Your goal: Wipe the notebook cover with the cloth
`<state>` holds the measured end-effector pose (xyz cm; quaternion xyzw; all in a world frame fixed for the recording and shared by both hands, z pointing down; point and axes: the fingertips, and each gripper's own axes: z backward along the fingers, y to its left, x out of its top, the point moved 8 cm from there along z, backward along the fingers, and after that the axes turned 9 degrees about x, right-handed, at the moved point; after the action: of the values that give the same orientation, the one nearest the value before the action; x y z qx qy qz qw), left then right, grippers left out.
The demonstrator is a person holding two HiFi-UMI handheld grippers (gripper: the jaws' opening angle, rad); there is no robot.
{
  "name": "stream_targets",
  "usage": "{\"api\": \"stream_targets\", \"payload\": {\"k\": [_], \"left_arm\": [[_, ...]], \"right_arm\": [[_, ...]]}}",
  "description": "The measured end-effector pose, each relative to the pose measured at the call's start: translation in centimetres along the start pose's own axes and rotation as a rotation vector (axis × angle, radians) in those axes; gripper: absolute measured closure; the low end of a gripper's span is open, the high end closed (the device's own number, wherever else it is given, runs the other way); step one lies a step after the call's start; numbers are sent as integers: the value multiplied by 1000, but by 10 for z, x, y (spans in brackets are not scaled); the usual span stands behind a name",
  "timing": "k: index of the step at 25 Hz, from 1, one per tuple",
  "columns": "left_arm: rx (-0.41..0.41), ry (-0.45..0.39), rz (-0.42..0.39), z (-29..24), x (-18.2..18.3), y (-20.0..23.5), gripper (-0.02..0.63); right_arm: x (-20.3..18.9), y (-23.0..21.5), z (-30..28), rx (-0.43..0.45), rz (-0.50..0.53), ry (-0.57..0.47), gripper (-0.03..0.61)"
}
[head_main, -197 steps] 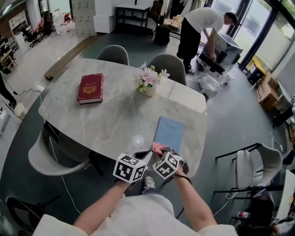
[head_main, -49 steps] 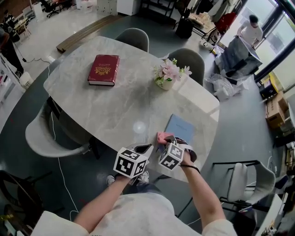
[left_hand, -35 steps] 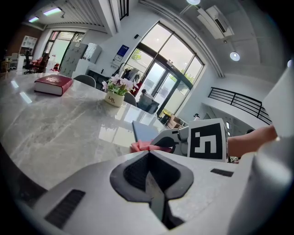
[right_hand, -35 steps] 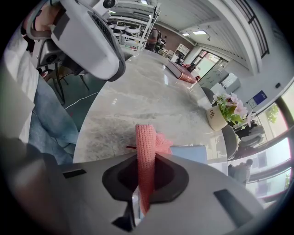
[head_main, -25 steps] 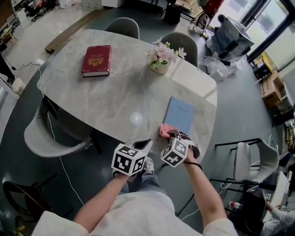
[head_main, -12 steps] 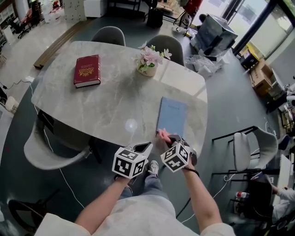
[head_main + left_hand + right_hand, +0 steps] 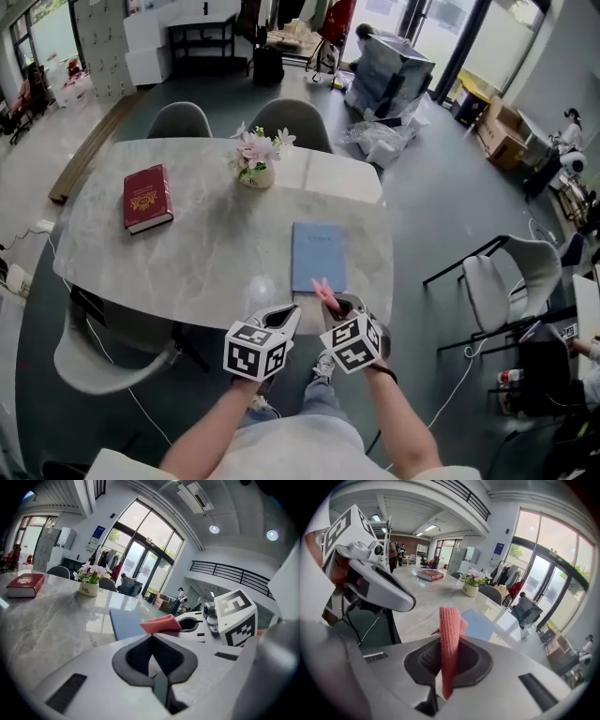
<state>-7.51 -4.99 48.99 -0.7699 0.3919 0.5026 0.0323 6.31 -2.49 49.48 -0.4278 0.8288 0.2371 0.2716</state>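
A blue notebook (image 7: 319, 255) lies flat near the front right edge of the marble table (image 7: 187, 253). My right gripper (image 7: 336, 303) is shut on a pink cloth (image 7: 326, 294), which sticks out between its jaws just off the notebook's near edge. In the right gripper view the cloth (image 7: 450, 620) stands upright in my right gripper (image 7: 448, 641), with the notebook (image 7: 480, 623) beyond it. My left gripper (image 7: 290, 312) hovers beside it at the table's front edge, shut on nothing. In the left gripper view my left gripper (image 7: 151, 638) has its jaws together, and the cloth (image 7: 159, 624) and notebook (image 7: 123, 623) lie ahead.
A red book (image 7: 147, 198) lies at the table's far left. A vase of pink flowers (image 7: 255, 161) stands at the back middle. Two grey chairs (image 7: 291, 119) sit behind the table, another chair (image 7: 511, 281) stands to the right, and a person bends over boxes far back.
The head camera has swung, so the table sits differently in the picture. Both grippers stay side by side at the notebook's near edge, and the cloth stays clamped in the right one.
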Motion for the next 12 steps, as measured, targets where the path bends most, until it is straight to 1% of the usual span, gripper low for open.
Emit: {"api": "stream_targets", "payload": {"k": [3, 7, 12], "left_arm": [[5, -16, -29, -9, 12, -7, 607], [14, -36, -49, -20, 27, -16, 607], [20, -60, -79, -31, 52, -29, 608]], "right_arm": [[0, -11, 17, -27, -68, -65, 563], [2, -28, 40, -40, -145, -151, 563], [7, -49, 63, -66, -179, -217, 563]]}}
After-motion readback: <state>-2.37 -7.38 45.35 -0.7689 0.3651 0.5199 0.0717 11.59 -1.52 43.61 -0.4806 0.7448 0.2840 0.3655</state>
